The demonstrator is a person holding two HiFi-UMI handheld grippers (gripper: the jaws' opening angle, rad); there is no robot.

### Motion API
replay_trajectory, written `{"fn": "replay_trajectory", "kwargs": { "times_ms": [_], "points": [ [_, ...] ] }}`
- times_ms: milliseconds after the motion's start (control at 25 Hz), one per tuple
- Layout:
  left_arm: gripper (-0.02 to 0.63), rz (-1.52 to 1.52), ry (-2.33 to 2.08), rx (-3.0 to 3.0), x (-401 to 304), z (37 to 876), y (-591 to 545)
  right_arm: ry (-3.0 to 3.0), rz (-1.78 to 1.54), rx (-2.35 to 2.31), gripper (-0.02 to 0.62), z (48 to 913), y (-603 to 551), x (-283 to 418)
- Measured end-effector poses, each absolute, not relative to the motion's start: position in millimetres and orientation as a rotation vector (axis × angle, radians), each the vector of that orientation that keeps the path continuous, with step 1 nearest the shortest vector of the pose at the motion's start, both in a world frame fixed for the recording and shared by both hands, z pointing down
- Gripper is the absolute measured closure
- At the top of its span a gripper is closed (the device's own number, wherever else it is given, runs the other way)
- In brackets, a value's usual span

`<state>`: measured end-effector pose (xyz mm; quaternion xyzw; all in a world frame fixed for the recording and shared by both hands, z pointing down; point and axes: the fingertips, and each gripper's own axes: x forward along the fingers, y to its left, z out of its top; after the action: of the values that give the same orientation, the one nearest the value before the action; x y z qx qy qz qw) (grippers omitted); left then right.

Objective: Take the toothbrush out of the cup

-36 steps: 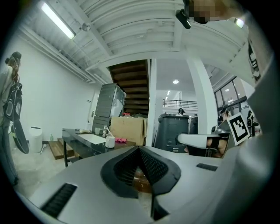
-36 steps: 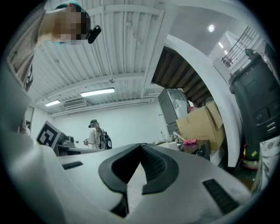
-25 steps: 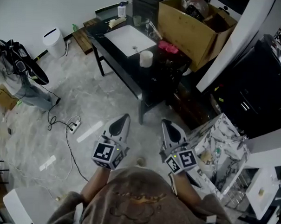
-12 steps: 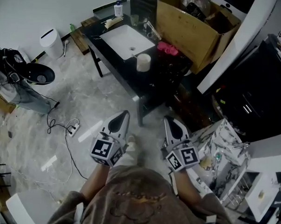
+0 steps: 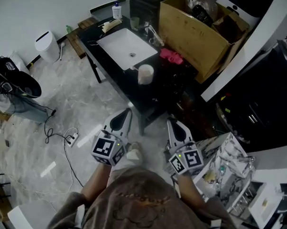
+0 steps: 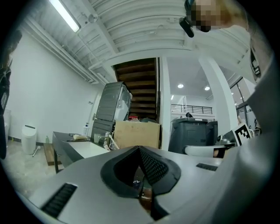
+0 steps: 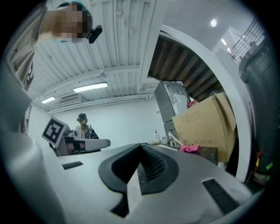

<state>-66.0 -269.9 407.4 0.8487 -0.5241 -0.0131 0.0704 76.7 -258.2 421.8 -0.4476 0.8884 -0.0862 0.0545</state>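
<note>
Matte grey left gripper (image 5: 129,112) and right gripper (image 5: 170,121) (both empty) have ribbed jaws seemingly closed.

White sink (image 5: 125,45) in black table (image 5: 154,95), pink cloth (image 5: 171,55) and cardboard box (image 5: 192,35) beside it, white bin (image 5: 43,44) apart.

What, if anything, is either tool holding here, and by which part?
Nothing is held. The left tool and the right tool are both shut and empty.
</note>
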Motion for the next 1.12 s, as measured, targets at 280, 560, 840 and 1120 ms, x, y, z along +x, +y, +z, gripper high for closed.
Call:
{"fn": "replay_trajectory", "kwargs": {
  "times_ms": [280, 560, 840, 1120],
  "points": [
    [0.606, -0.029, -1.580, 2.553, -78, 411, -321, 2.703, -0.275, -1.356, 0.589, 421, -303, 59],
    [0.433, -0.017, -1.579, 2.546, -83, 413, -348, 2.709, -0.284, -1.346, 0.589, 420, -326, 49],
    [0.434, 0.039, -1.570, 2.526, -84, 435, -374, 2.711, -0.288, -1.344, 0.589, 422, -342, 44],
    [0.442, 0.088, -1.534, 2.489, -81, 471, -419, 2.715, -0.286, -1.338, 0.589, 423, -355, 40]
  ]
}}
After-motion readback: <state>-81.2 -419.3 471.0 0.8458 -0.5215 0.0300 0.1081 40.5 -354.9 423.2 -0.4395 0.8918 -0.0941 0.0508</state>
